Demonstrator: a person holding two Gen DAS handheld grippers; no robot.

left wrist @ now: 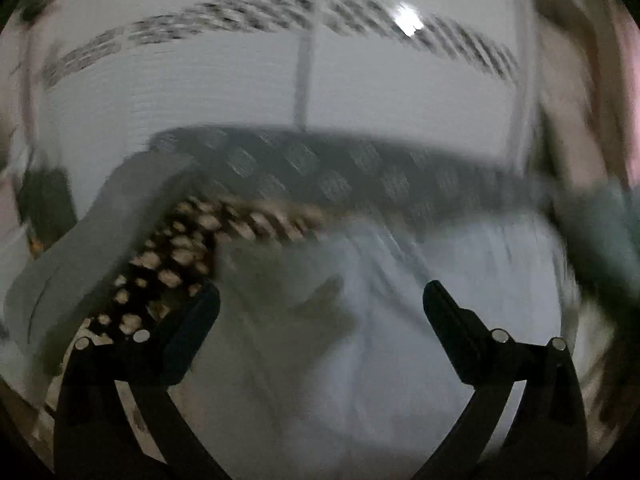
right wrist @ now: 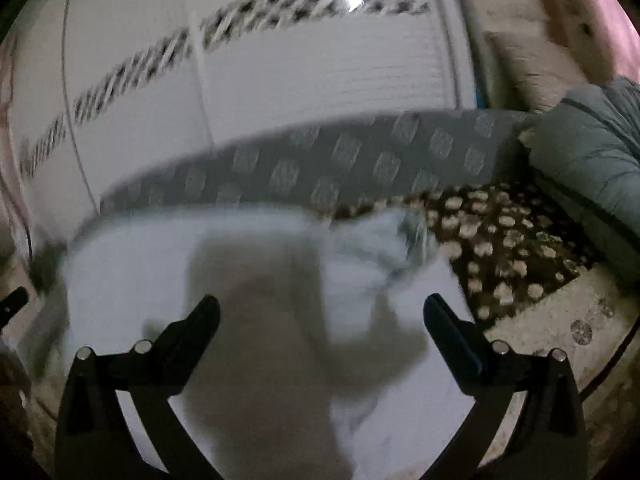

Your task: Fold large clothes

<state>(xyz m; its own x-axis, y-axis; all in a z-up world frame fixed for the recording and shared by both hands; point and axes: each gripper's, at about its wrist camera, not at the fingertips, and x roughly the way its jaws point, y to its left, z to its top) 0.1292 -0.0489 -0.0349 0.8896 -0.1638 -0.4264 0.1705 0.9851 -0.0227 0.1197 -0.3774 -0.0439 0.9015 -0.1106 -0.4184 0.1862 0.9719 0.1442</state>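
I see the main risk as a bad re-grasp; both views are smeared and dim, so the edges of the pale blue-white garment [left wrist: 420,300] are hard to pick out, and a pinch made now could catch one layer only or land on the spotted brown cloth [left wrist: 180,256] beside it; I judge that would drag the fold open or pull the wrong fabric along. A second risk is the loose bunching at the garment's upper right in the right wrist view; if I press on without flattening it, the crease probably sets crooked. The grey patterned bed edge [right wrist: 320,168] runs just behind the garment, so a push away from me could slide cloth against it.

The left gripper [left wrist: 320,300] stands wide open with nothing between its fingers; the garment lies below and ahead of it, filling the gap between the jaws and spreading right, while the left finger sits over the spotted cloth's edge. The right gripper [right wrist: 320,312] is likewise spread wide and empty; the garment [right wrist: 248,264] lies flat beneath and in front of it, a shadow across its middle, with the spotted cloth [right wrist: 500,240] off to the right and a grey padded bundle [right wrist: 592,144] beyond that.
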